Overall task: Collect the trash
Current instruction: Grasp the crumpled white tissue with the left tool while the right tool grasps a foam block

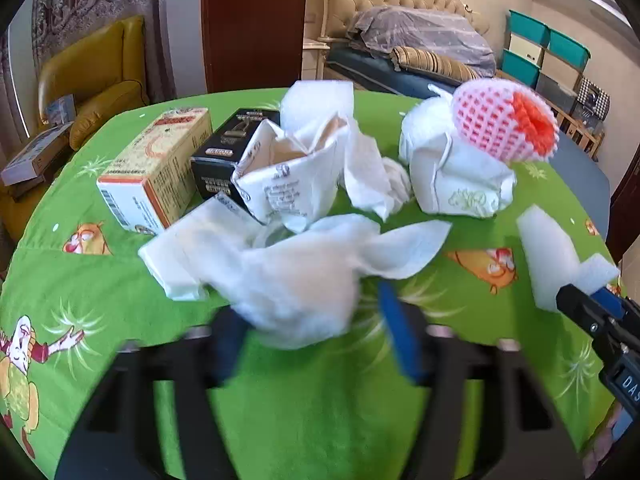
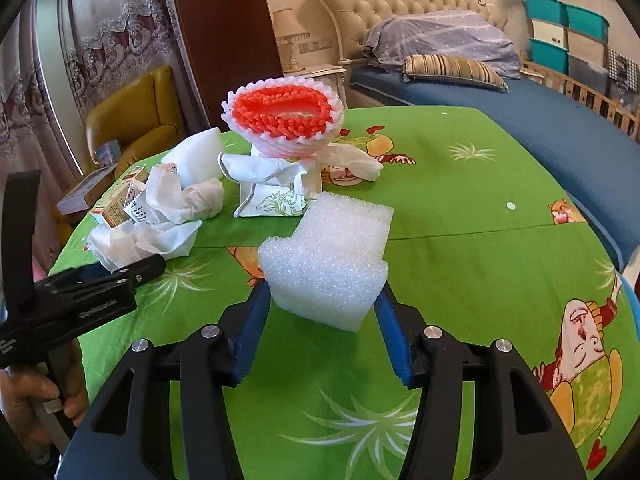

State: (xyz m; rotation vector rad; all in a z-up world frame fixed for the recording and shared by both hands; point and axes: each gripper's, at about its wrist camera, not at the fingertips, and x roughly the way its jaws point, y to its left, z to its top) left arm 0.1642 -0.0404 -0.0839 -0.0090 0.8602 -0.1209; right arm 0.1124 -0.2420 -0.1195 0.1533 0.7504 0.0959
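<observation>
White foam block [image 2: 326,260] pinched in right claw [image 2: 322,312]; left claw [image 1: 308,332] — tilted down — grips crumpled tissue [image 1: 296,276].

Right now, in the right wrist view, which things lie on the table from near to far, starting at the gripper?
right gripper → foam block → printed paper bag → red and white foam net.

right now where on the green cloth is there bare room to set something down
Bare cloth lies right of the foam block, running to the table edge by the bed, and behind it past the net cup. The near strip under the right tongs is free too. Crowded: the left side, with tissues, boxes and the left tongs.
</observation>
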